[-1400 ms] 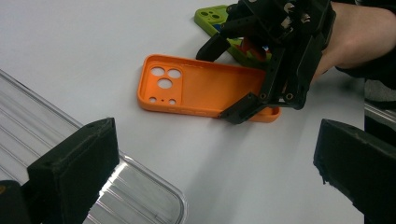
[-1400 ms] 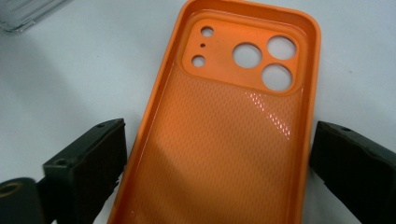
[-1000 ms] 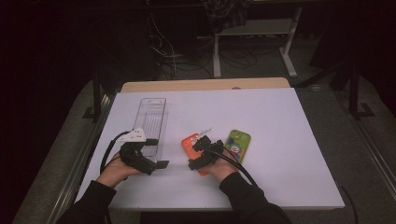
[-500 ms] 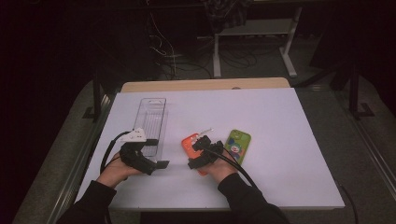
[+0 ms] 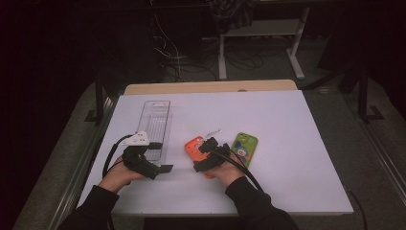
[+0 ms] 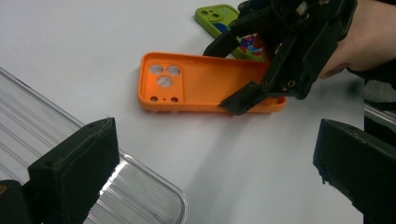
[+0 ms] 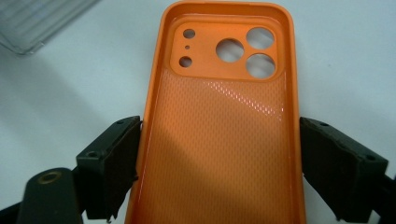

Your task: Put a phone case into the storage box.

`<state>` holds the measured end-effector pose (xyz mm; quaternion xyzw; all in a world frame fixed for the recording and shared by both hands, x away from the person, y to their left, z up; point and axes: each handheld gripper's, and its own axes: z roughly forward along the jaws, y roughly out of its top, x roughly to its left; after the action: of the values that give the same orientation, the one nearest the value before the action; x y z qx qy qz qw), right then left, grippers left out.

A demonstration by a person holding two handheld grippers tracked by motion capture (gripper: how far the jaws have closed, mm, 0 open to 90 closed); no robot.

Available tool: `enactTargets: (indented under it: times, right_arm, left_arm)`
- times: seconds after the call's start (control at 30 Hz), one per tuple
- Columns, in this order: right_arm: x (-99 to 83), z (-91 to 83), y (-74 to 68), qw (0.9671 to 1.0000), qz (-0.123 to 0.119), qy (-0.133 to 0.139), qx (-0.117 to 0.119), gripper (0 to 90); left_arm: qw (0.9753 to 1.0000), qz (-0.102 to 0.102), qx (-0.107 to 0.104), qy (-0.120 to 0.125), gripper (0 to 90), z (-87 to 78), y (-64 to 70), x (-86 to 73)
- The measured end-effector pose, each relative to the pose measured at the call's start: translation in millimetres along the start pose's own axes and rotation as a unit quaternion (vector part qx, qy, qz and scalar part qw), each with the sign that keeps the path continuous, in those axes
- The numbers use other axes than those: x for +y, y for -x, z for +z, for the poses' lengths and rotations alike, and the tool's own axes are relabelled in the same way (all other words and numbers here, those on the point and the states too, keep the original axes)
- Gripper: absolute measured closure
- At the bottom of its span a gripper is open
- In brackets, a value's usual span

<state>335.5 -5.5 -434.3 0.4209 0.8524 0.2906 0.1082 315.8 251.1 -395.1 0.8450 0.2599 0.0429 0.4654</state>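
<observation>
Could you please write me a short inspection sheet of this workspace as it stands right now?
Surface: white table, flat and bare at the right.
Job's things: orange phone case, open side up.
Clutter: green phone case; clear plastic tray.
Grippers: right gripper jaws straddle the orange case's long sides, grip uncertain; left gripper open, empty, beside the tray.
Cables: black cable trails from the left gripper.
Surroundings: dark floor, desk legs.

Orange phone case point(image 7: 219, 140), open side up, between the right hand-held gripper point(image 7: 219, 172)'s 2 black jaws.
</observation>
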Motion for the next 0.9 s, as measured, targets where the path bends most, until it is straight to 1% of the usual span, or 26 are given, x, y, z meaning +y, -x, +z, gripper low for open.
enactTargets:
  times: [0.03,0.1,0.17,0.23,0.3,0.37,0.4,0.43,0.47,0.5,0.53,0.57,0.6,0.63,0.67,0.7,0.73,0.8,0.83,0.9]
  right_arm:
    - [0.5,-1.7,1.0,1.0,-0.003,0.002,-0.002,14.8]
    - [1.8,-6.4,3.9,1.0,-0.002,0.005,0.003,14.8]
    - [2.1,-8.0,4.9,1.0,-0.003,0.006,0.003,14.7]
    - [3.5,-12.5,7.8,0.9999,-0.004,0.01,0.01,14.8]
    - [5.4,-18.1,11.4,0.9998,-0.013,0.013,0.012,14.7]
    - [7.0,-22.8,16.1,0.9993,-0.023,0.021,0.024,14.8]
    - [7.6,-25.8,18.4,0.9993,-0.02,0.018,0.027,14.7]
    - [8.1,-26.7,20.0,0.999,-0.027,0.019,0.031,14.7]
    - [8.9,-30.2,24.0,0.9986,-0.03,0.025,0.036,14.7]
    - [10.3,-34.5,29.4,0.9982,-0.036,0.023,0.043,14.7]
    - [10.3,-34.5,29.4,0.9982,-0.036,0.023,0.043,14.7]
    - [11.9,-39.3,36.6,0.9977,-0.039,0.026,0.049,14.7]
    - [11.9,-39.3,36.6,0.9977,-0.039,0.026,0.049,14.7]
    - [13.2,-43.5,43.7,0.9969,-0.05,0.027,0.055,14.7]
    - [13.2,-43.5,43.7,0.9969,-0.05,0.027,0.055,14.7]
    - [13.8,-45.3,45.8,0.9969,-0.048,0.027,0.057,14.7]
    - [14.3,-47.4,50.9,0.9959,-0.062,0.03,0.059,14.8]
    - [15.2,-52.0,57.1,0.9948,-0.07,0.027,0.069,14.7]
    - [15.9,-56.2,63.6,0.9938,-0.075,0.028,0.076,14.8]
    - [16.0,-58.3,66.2,0.9936,-0.076,0.028,0.078,14.8]
  left_arm:
    - [1.0,0.001,0.0,-0.001,0.0,0.0,-0.1,0.0]
    - [1.0,0.001,0.0,0.0,0.0,-0.1,0.0,0.1]
    - [1.0,-0.003,0.0,0.002,0.0,-0.3,0.3,0.1]
    - [1.0,-0.002,0.0,0.002,0.0,-0.4,-0.1,0.3]
    - [1.0,-0.001,-0.002,0.002,0.0,-0.5,-0.3,0.4]
    - [1.0,-0.001,-0.003,0.001,0.0,-0.8,-0.1,0.6]
    - [1.0,0.0,-0.003,0.0,0.0,-0.9,-0.1,0.7]
    - [1.0,0.004,-0.005,0.0,0.0,-1.1,-0.5,1.2]
    - [1.0,0.006,-0.004,-0.001,0.0,-1.2,-0.8,1.5]
    - [1.0,0.004,-0.005,0.002,0.0,-0.9,-0.2,2.2]
    - [1.0,0.004,-0.005,0.002,0.0,-0.9,-0.2,3.0]
    - [0.9999,0.012,-0.006,-0.002,0.0,-1.6,-1.1,4.4]
    - [1.0,0.006,-0.007,0.003,0.0,-1.4,-0.1,5.2]
    - [0.9999,0.011,-0.009,0.002,0.0,-2.2,-1.0,6.9]
    - [0.9999,0.007,-0.011,0.004,0.0,-2.1,-0.6,7.7]
    - [0.9999,0.013,-0.01,0.004,0.0,-2.4,-1.5,9.6]
    - [0.9999,0.011,-0.012,0.006,0.0,-2.0,-1.3,10.4]
    - [0.9998,0.015,-0.014,0.005,0.0,-1.0,-1.8,13.9]
    - [0.9997,0.019,-0.017,0.002,0.0,0.0,-1.4,18.0]
    - [0.9997,0.018,-0.019,0.004,0.0,1.1,-0.5,20.9]
